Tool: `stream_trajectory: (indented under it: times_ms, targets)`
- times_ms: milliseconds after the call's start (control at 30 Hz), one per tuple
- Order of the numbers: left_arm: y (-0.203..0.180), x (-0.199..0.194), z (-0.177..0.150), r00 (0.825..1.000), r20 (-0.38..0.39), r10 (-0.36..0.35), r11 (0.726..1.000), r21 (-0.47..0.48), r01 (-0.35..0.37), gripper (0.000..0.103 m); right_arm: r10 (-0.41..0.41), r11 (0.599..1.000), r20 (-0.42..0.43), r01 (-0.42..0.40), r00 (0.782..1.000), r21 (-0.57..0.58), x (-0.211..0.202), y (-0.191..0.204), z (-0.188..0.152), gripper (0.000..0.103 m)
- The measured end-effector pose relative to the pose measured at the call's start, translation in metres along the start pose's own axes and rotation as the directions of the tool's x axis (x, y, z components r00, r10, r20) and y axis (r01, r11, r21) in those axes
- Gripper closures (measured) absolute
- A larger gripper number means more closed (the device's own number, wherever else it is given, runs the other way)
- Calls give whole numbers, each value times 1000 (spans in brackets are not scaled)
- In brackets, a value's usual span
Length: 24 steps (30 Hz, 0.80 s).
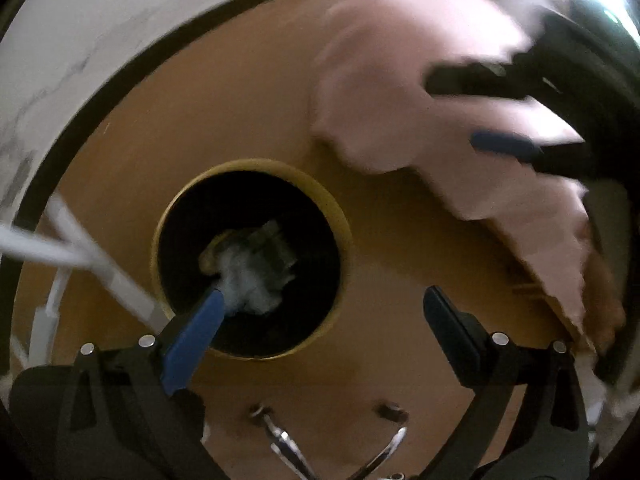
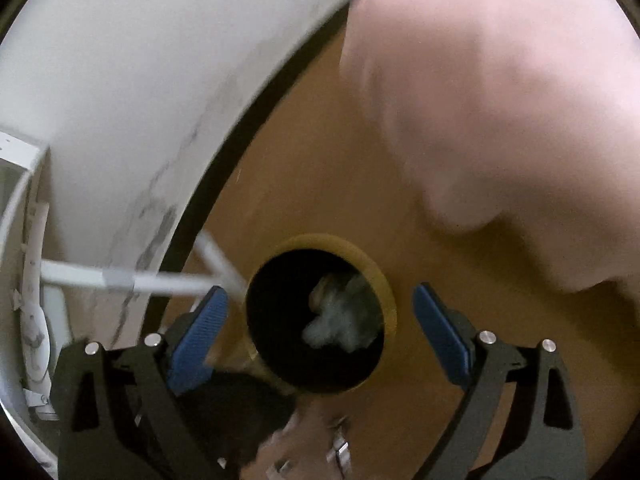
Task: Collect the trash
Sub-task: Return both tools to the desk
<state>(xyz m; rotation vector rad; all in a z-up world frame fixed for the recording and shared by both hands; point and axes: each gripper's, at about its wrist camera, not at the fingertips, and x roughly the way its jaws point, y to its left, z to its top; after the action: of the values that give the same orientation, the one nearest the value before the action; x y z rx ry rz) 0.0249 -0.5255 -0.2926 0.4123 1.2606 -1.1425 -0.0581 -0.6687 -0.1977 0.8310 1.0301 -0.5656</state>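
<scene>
A dark round bin with a gold rim [image 1: 332, 208] [image 2: 384, 280] stands on a brown floor. A crumpled white tissue wad [image 1: 248, 276] [image 2: 340, 320] lies inside it. My left gripper [image 1: 325, 295] hangs over the bin mouth, open, with nothing between its pads. My right gripper [image 2: 319, 291] also stands open above the bin, its pads bare. A large pink sheet [image 1: 400, 80] [image 2: 500, 100], blurred, hangs at the upper right. In the left wrist view the right gripper [image 1: 452, 109] shows against that sheet; whether it touches it I cannot tell.
A white marbled surface with a black edge [image 1: 80, 60] [image 2: 140, 80] curves along the left. Thin white rods [image 1: 80, 248] [image 2: 160, 282] cross beside the bin. A white fixture [image 2: 32, 280] sits at the far left. A dark blurred shape [image 2: 240, 400] lies below the bin.
</scene>
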Motion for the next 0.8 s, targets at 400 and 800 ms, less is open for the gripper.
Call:
stream_trajectory:
  times_ms: [400,800]
  targets:
    - [-71,-289,-37,810,583,-55,950,281,-138,6,-51,990,589,118,806,-76,-203,73,-11,7]
    - [257,-470,-227,598,372,710,611,-748,-260,6,379,705,369,-7,849,-709,-152,380,-82,7]
